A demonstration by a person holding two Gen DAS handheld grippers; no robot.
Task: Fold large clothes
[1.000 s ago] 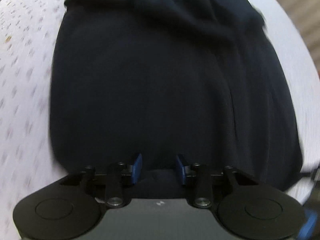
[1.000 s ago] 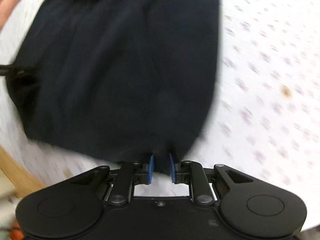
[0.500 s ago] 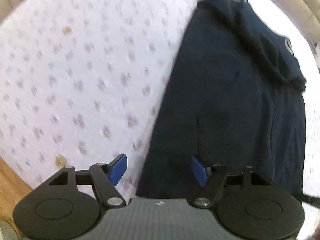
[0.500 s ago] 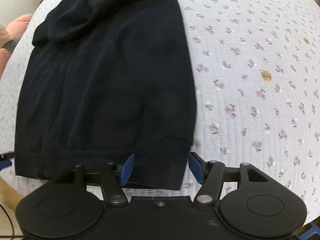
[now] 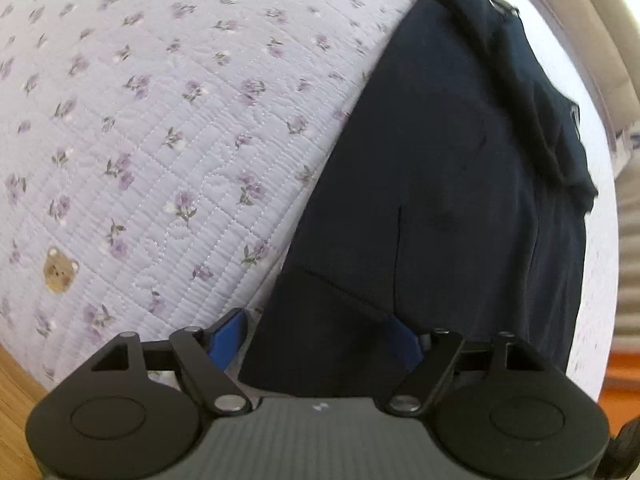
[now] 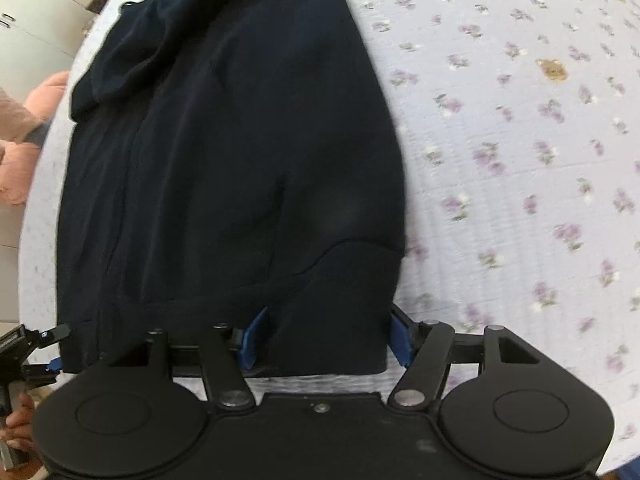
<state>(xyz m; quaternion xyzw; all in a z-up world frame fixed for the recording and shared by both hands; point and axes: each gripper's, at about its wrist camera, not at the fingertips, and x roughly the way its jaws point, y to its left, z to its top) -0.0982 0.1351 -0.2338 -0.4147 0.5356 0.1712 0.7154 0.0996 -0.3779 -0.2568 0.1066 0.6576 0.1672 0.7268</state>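
A dark navy garment (image 5: 452, 184) lies folded lengthwise on a lilac flowered quilt (image 5: 160, 120); it also shows in the right wrist view (image 6: 232, 152). My left gripper (image 5: 316, 334) is open, its blue fingers astride the garment's near left hem corner. My right gripper (image 6: 326, 334) is open, its fingers astride the near right hem corner. The hem band lies flat between the fingers in both views. The far end of the garment is bunched.
The quilt (image 6: 520, 140) spreads wide to the left of the garment in the left view and to the right in the right view. A wooden floor (image 5: 16, 392) shows past the quilt's near edge. A pink cushion (image 6: 24, 128) lies far left.
Both grippers have opened and let go of the garment's hem, which now lies flat on the quilt. Both have drawn back a little toward the near edge.
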